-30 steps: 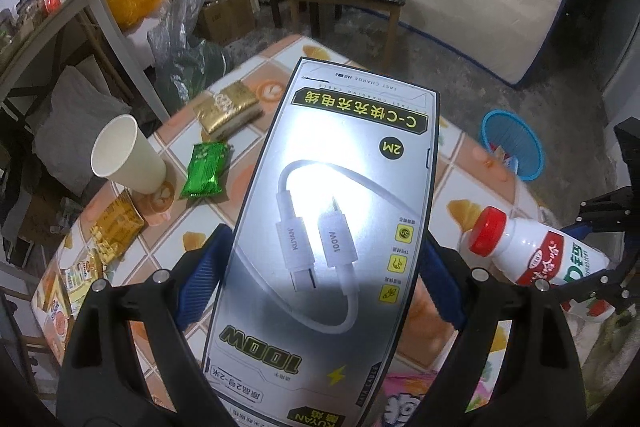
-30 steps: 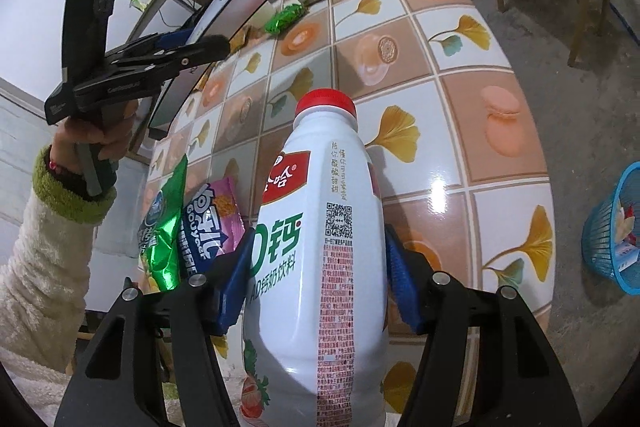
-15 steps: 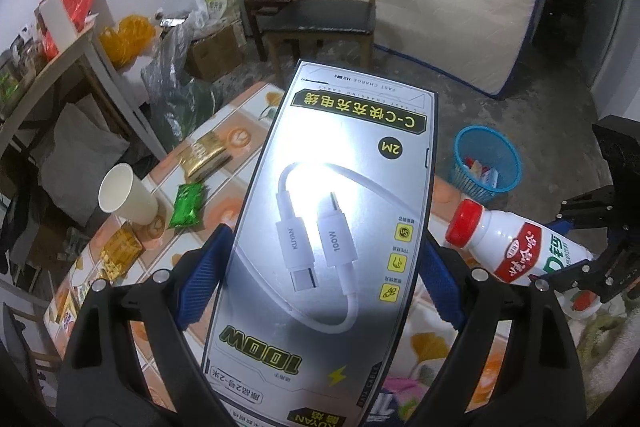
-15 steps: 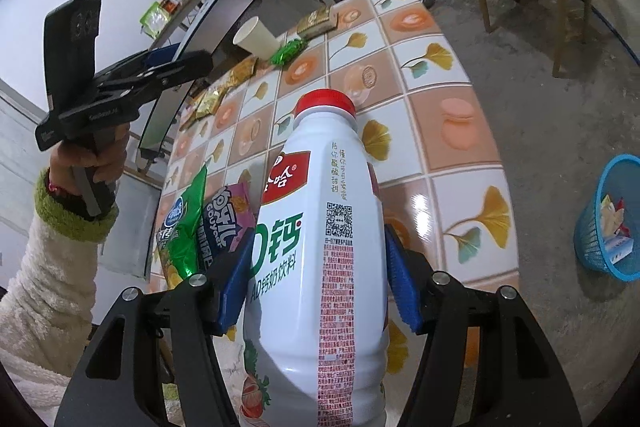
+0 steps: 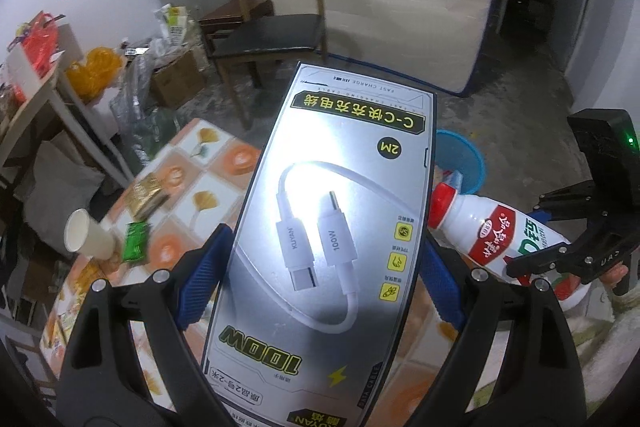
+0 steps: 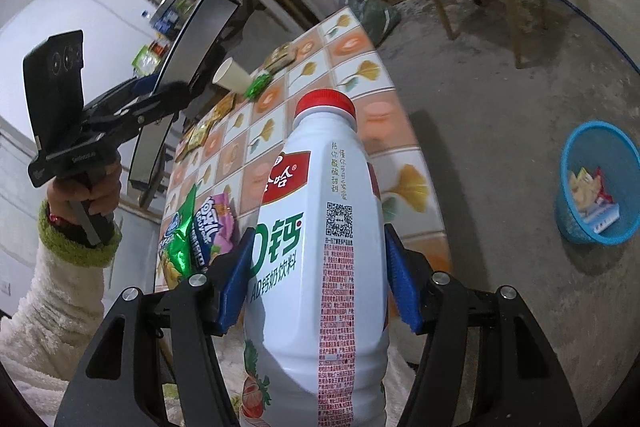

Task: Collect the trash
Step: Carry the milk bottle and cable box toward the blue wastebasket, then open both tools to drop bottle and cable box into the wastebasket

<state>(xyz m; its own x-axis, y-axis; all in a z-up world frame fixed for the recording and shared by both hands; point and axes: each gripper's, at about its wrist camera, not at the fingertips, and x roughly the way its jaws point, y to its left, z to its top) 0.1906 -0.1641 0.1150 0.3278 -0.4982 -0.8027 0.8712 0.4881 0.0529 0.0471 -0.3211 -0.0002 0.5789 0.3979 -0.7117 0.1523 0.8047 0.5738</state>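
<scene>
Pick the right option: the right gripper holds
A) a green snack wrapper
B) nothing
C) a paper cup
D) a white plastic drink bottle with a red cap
D: the right gripper has its blue pads pressed on either side of the white plastic drink bottle with a red cap.

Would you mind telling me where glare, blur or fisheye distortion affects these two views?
Left wrist view: strong glare whitens the middle of the cable box; the tiled table looks motion-blurred. Right wrist view: the bottle is sharp, and fisheye bends the table edge and floor around the blue basket.
</scene>
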